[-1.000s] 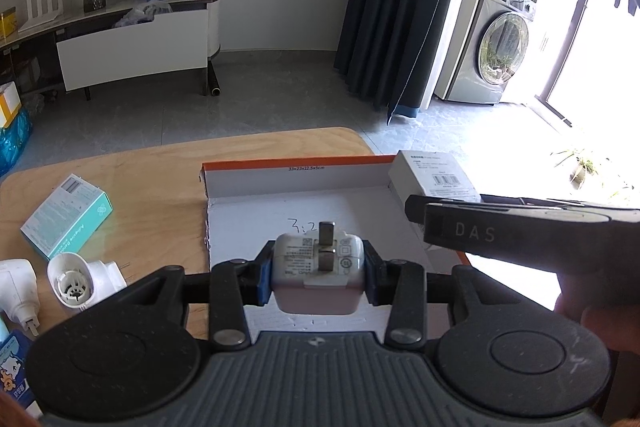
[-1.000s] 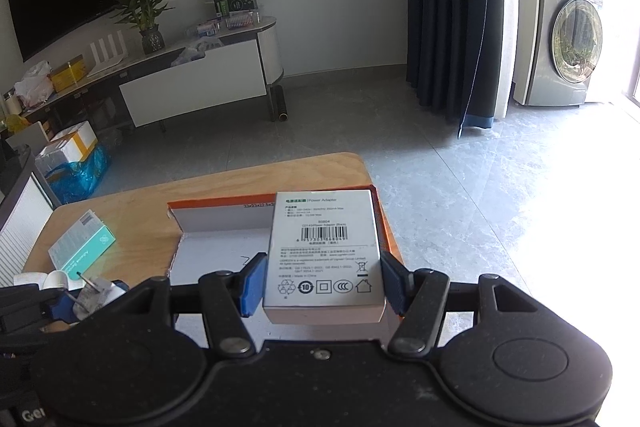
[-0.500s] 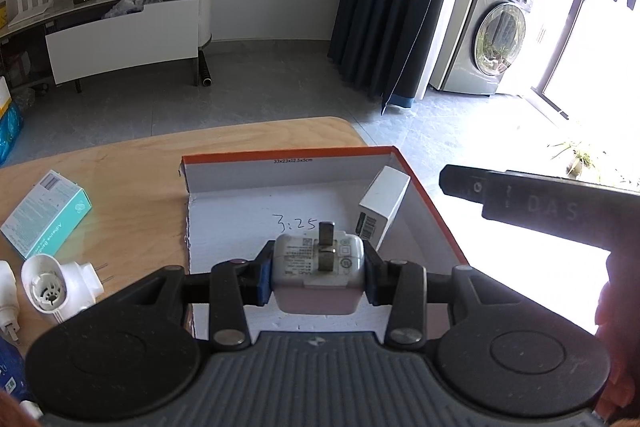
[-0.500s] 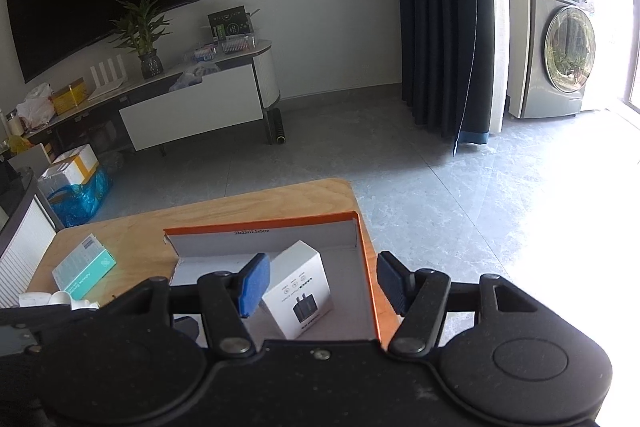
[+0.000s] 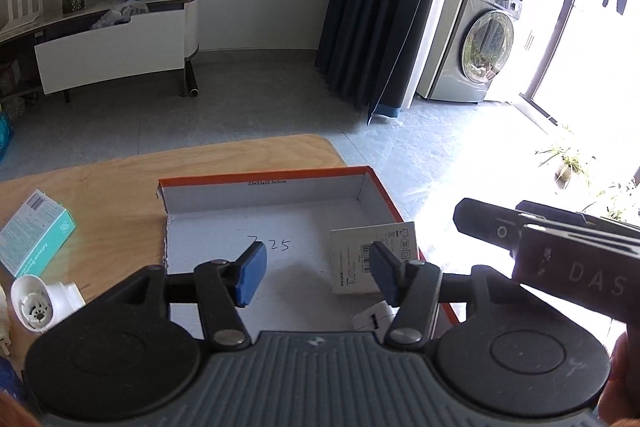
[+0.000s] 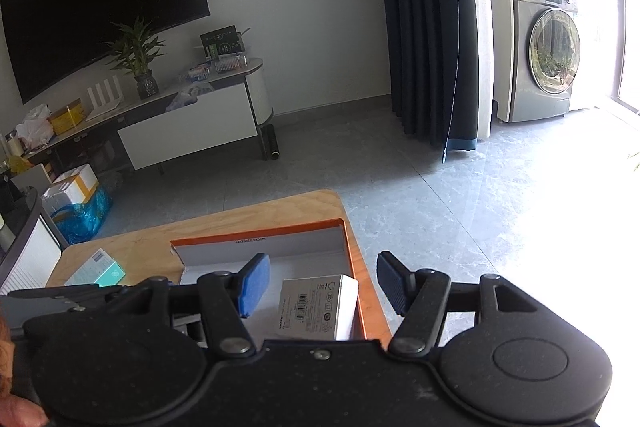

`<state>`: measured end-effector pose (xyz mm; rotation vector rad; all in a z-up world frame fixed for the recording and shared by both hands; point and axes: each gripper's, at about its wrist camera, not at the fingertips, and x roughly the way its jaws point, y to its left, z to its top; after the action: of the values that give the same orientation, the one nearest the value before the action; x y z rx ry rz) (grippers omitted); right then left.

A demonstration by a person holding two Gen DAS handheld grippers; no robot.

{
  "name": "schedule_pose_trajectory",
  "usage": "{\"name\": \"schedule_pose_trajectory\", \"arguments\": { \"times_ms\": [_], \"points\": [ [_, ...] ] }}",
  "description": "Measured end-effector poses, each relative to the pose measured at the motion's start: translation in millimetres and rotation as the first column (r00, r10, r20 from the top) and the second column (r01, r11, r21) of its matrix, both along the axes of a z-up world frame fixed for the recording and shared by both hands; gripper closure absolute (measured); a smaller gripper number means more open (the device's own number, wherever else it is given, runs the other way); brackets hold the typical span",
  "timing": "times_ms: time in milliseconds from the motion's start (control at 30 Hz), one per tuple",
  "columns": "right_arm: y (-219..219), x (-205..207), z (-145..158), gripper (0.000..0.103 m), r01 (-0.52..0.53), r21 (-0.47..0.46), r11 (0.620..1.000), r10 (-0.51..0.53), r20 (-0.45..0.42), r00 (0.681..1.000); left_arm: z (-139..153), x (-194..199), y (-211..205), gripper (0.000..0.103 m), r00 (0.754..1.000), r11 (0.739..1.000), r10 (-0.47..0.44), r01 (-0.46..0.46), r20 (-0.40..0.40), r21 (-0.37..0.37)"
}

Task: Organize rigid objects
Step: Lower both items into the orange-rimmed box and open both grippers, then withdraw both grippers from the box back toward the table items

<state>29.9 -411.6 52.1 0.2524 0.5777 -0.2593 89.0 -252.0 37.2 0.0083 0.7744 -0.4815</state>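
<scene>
Evidently midway through the sorting: filling the orange box [image 5: 260,175] on the worktop [image 5: 240,155] with the loose hard things.

Opening the left tongs [image 5: 318,267] at this moment, with nothing between the blue pads. Gripping nothing, then, on that side. Found the charger [image 5: 370,319] lying on the box floor at about five o'clock in the left wrist view, just beside the right-hand finger and partly hidden behind it. Cannot tell whether touching that finger or not.

Holding the right tongs [image 6: 323,269] well apart too, clamped on nothing. Seen through them from above: the white carton [image 6: 316,307], standing at the three o'clock side of the box, close against the orange wall, label face turned to the camera. Apart from both pads.

Counting two things as stowed, by this reading. Left outside at about nine o'clock of the box: a teal carton [image 5: 36,231] and white plugs [image 5: 40,303], on bare wood.

Next, probably: lifting the left tongs clear of the charger, swinging toward nine o'clock, and lining the pads across the flat sides of the teal carton or the body of a plug. Calls for jaws wide enough beforehand and a square approach, to avoid nudging either off the edge.
</scene>
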Motion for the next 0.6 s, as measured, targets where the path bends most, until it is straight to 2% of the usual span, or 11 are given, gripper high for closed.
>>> {"name": "schedule_pose_trajectory", "arguments": {
  "times_ms": [67, 200, 400, 600],
  "points": [
    [3, -3, 1, 0.03, -0.001, -0.001, 1.0, 0.001, 0.002, 1.0, 2, -4, 5, 0.04, 1.0, 1.0, 0.012, -0.012, 0.002, 0.007],
    [10, -7, 3, 0.029, 0.001, -0.004, 1.0, -0.001, -0.006, 1.0, 7, -13, 14, 0.03, 0.999, 0.999, 0.041, -0.042, 0.015, 0.032],
    [21, -16, 3, 0.028, -0.004, -0.006, 1.0, 0.004, -0.013, 1.0, 13, -26, 27, 0.023, 0.996, 0.995, 0.08, -0.082, 0.026, 0.059],
    [32, -25, -2, 0.028, -0.012, -0.003, 1.0, 0.012, -0.028, 1.0, 15, -35, 40, 0.02, 0.994, 0.992, 0.107, -0.109, 0.038, 0.06]
  ]
}}
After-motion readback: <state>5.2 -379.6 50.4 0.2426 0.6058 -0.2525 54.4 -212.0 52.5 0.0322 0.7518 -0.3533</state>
